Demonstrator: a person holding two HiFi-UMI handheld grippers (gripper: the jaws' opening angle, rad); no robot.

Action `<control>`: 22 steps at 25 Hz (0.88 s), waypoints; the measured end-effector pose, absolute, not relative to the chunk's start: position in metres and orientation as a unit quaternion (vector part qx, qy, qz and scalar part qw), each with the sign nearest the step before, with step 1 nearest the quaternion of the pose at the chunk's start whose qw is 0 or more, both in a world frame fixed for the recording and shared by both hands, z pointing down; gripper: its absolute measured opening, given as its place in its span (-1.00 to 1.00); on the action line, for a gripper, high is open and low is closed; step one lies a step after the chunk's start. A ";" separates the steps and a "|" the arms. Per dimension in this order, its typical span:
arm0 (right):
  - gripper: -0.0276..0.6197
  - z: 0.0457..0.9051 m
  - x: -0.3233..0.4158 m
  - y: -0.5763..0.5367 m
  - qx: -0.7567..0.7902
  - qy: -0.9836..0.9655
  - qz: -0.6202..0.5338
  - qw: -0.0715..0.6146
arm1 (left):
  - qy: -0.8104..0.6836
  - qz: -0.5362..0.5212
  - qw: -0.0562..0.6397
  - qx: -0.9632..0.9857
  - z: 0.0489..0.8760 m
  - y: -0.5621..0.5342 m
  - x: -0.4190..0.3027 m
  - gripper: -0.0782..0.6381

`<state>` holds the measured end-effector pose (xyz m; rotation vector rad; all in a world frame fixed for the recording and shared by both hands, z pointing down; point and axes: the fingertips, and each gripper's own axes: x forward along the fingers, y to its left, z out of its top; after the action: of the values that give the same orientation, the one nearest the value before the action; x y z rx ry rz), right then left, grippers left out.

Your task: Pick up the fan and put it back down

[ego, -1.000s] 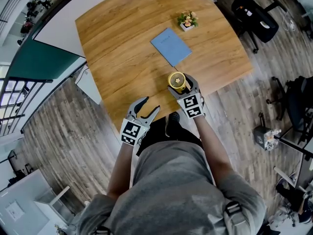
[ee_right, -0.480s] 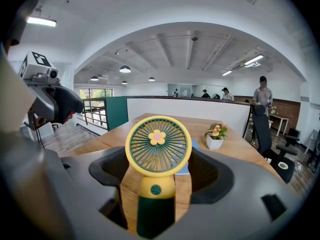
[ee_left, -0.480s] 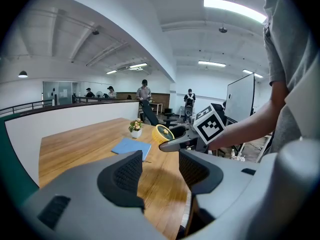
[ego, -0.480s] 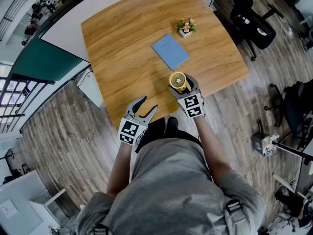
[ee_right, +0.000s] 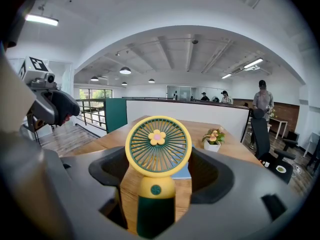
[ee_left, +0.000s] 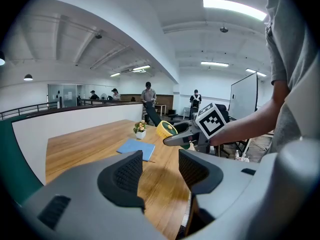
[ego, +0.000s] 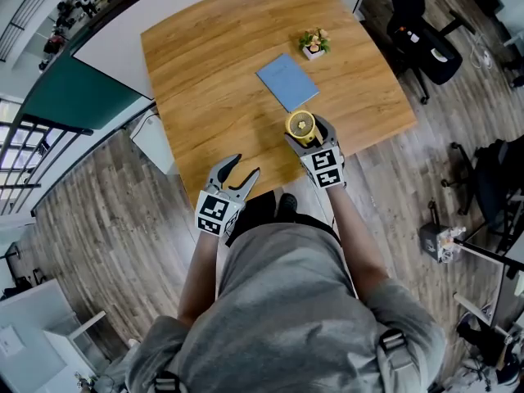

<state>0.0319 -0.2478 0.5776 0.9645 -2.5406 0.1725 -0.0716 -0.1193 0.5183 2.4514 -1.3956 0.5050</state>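
A small yellow fan [ee_right: 157, 154] with a green handle and a flower at its hub stands upright between the jaws of my right gripper [ee_right: 158, 186], which is shut on its handle. In the head view the fan [ego: 300, 126] and right gripper [ego: 306, 137] are above the near edge of the wooden table [ego: 213, 72]. The left gripper view shows the fan [ee_left: 165, 129] clear of the tabletop. My left gripper [ego: 243, 169] is open and empty at the table's near edge, to the left of the fan.
A blue notebook [ego: 286, 81] lies on the table just beyond the fan. A small potted flower [ego: 313, 42] stands further back. A black office chair [ego: 422, 27] is at the right of the table. People stand far off in the room.
My right gripper has risen with the fan in it. The left gripper has lifted a little too, still open.
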 end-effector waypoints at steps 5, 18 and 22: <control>0.25 0.574 0.036 -0.245 0.345 -0.912 0.058 0.211 | -0.489 0.180 0.142 0.842 0.521 -0.113 -0.080 -0.11; 0.25 0.559 0.034 -0.243 0.343 -0.917 0.049 0.197 | -0.487 0.180 0.132 0.844 0.513 -0.113 -0.077 -0.11; 0.25 0.554 0.034 -0.244 0.343 -0.918 0.049 0.191 | -0.489 0.180 0.131 0.844 0.510 -0.113 -0.077 -0.11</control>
<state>0.0344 -0.2443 0.5544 0.9632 -2.5789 0.1385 -0.0771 -0.1133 0.5103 2.4493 -1.4192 0.5213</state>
